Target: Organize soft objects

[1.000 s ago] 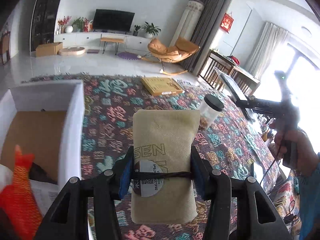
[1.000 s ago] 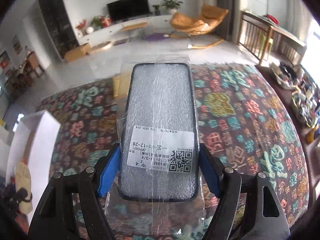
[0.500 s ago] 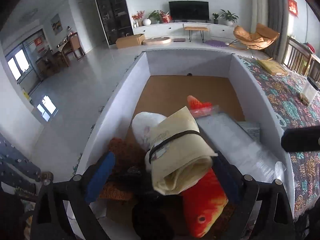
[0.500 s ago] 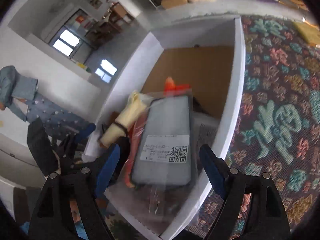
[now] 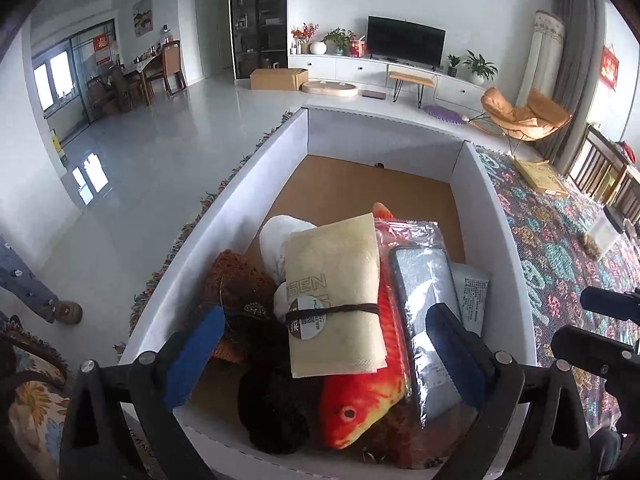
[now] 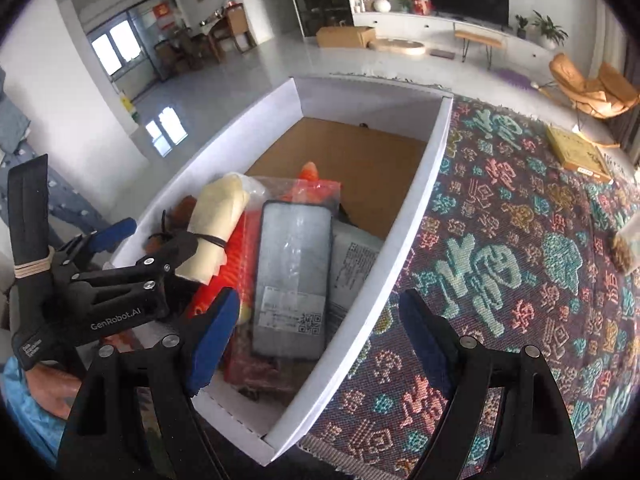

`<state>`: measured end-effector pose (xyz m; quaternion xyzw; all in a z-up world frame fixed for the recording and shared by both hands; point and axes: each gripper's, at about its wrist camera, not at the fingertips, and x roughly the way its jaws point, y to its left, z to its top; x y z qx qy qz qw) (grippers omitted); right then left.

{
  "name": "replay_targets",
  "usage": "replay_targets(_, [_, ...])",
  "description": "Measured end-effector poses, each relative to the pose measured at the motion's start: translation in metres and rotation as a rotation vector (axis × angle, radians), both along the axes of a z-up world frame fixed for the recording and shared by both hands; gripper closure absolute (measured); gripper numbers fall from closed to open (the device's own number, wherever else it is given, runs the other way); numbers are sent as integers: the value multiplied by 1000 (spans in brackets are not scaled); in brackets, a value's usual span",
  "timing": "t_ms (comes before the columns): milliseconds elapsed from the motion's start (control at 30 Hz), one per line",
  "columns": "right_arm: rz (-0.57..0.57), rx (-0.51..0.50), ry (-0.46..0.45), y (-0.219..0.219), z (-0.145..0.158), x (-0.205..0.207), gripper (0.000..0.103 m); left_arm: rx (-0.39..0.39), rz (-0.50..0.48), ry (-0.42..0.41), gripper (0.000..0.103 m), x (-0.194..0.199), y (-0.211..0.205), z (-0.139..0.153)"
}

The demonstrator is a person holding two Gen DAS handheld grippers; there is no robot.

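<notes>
- The white box (image 5: 496, 216) fills the middle of the left wrist view and already holds the soft things, heaped at its near end.
- The rolled cream towel (image 5: 336, 296), tied with a dark band, lies on the orange fish plush (image 5: 360, 396); the bagged grey phone case (image 5: 424, 304) rests just right of it.
- The left gripper (image 5: 324, 352) hangs over the heap, its fingers spreading, nothing pressed between them.
- The right gripper (image 6: 316, 328) has its fingers spread, holding nothing, straddling the box's right wall.
- Judging from this, both items are delivered; on the patterned surface (image 6: 520, 280), a jar and a flat yellow box at upper right remain.
</notes>
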<state>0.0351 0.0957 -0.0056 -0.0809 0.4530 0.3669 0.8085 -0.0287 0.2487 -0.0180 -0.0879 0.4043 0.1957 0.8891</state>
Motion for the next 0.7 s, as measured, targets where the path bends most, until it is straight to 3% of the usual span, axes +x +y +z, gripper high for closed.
replay_targets(167, [-8,-68,-17,10,-5,-9,19,65,28,51,3,-10,-4,-2])
replay_targets(300, [-28,-123,-59,17,-4,-14,19,105,51,45,3,-13,-5,1])
replay_targets(700, [-43,-135,-35,24,-9,-16,19,120,63,17,3,-18,-3,6])
